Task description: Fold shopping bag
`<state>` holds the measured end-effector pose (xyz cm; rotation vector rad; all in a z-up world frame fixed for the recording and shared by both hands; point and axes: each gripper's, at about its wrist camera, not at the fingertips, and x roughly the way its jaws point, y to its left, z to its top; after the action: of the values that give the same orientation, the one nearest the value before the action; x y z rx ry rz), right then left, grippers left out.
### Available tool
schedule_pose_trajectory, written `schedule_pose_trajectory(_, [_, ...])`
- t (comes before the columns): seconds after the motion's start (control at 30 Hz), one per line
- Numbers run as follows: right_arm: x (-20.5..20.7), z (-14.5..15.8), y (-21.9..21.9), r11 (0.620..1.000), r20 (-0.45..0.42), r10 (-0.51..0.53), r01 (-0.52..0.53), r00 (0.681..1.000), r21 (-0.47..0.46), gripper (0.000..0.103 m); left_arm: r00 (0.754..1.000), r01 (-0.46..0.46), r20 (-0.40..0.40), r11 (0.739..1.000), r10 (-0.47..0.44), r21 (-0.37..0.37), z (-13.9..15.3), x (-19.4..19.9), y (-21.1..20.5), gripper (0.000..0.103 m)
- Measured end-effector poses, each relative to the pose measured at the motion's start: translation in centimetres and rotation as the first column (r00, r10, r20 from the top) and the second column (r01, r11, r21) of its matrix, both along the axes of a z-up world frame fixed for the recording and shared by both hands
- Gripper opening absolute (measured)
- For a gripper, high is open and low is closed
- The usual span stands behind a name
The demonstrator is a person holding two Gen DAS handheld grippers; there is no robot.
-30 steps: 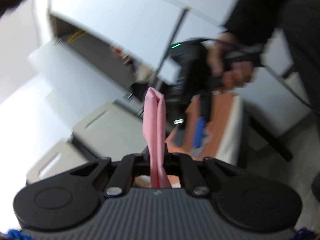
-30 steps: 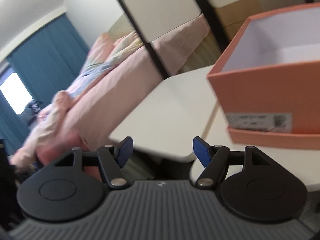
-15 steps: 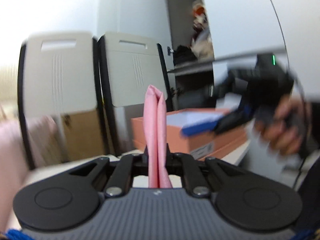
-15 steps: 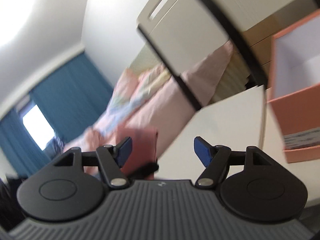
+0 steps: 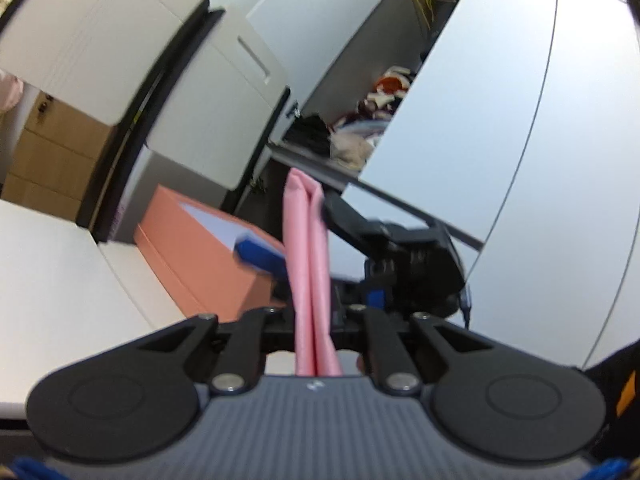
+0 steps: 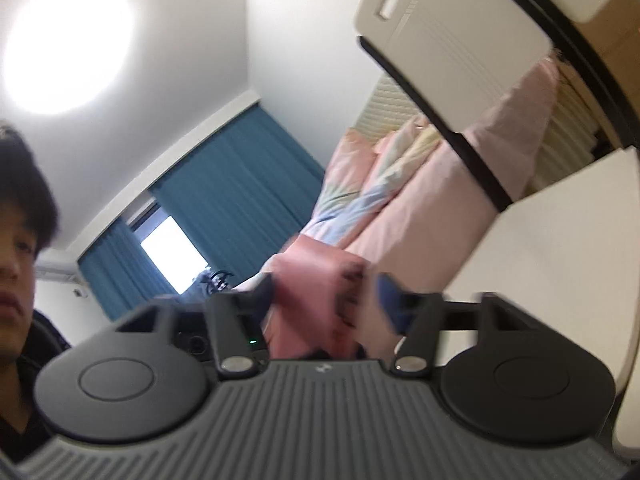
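The folded pink shopping bag (image 5: 310, 256) stands edge-on between the jaws of my left gripper (image 5: 314, 320), which is shut on it. My right gripper (image 5: 304, 232) faces it in the left wrist view, open, one blue-tipped finger (image 5: 260, 256) on each side of the bag's upper part. In the right wrist view the pink bag (image 6: 316, 292) fills the gap of my right gripper (image 6: 326, 294). The jaws stand apart around it, blurred. I cannot tell if the pads touch the bag.
An open orange box (image 5: 200, 248) sits on the white table (image 5: 52, 292). Two white chair backs (image 5: 120, 52) stand behind it. An open wardrobe with clothes (image 5: 368, 120) is at the back. A bed with pink bedding (image 6: 420, 208) lies beyond the table.
Both grippers swung towards each other. My right gripper, empty and facing the table before, now straddles the pink bag that my left gripper keeps holding.
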<state>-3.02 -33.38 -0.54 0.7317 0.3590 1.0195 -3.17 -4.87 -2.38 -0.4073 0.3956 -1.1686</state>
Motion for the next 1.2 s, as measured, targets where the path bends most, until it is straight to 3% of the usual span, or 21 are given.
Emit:
schedule_pose_trajectory(0.07, [-0.8,0.6,-0.1,1.000,0.055,-0.002,0.003,0.998,-0.022,0.027,1.000,0.025,-0.011,1.000,-0.025,0.008,-0.2,0.3,-0.3,0.035])
schedule_pose_trajectory(0.2, [-1.8,1.2,-1.0,0.999,0.103,0.037,-0.035,0.994,-0.023,0.022,0.997,0.078,0.010,0.997,-0.078,-0.002,-0.1,0.3,0.2,0.038])
schedule_pose_trajectory(0.4, [-2.2,0.9,-2.0,0.995,0.119,0.100,-0.101,0.988,-0.002,0.021,0.975,0.199,-0.080,0.974,-0.207,-0.104,-1.0,1.6,0.1,0.031])
schedule_pose_trajectory(0.53, [-2.3,0.7,-2.3,0.990,0.118,0.138,-0.141,0.983,0.025,0.021,0.962,0.240,-0.097,0.959,-0.255,-0.149,-1.4,1.6,-0.1,0.016])
schedule_pose_trajectory(0.77, [-2.1,0.2,-2.5,0.991,0.091,0.127,-0.130,0.988,0.024,0.024,0.977,0.199,-0.065,0.977,-0.204,-0.073,-1.3,0.5,-1.1,0.012])
schedule_pose_trajectory(1.03, [-2.2,0.3,-2.1,0.978,0.105,0.187,-0.195,0.977,0.074,0.023,0.966,0.239,-0.067,0.964,-0.248,-0.114,-1.4,0.0,-1.0,0.021])
schedule_pose_trajectory(1.2, [-2.0,0.3,-1.9,0.985,0.098,0.162,-0.167,0.982,0.043,0.026,0.983,0.178,-0.027,0.982,-0.180,-0.065,-0.9,-0.8,-1.0,0.009])
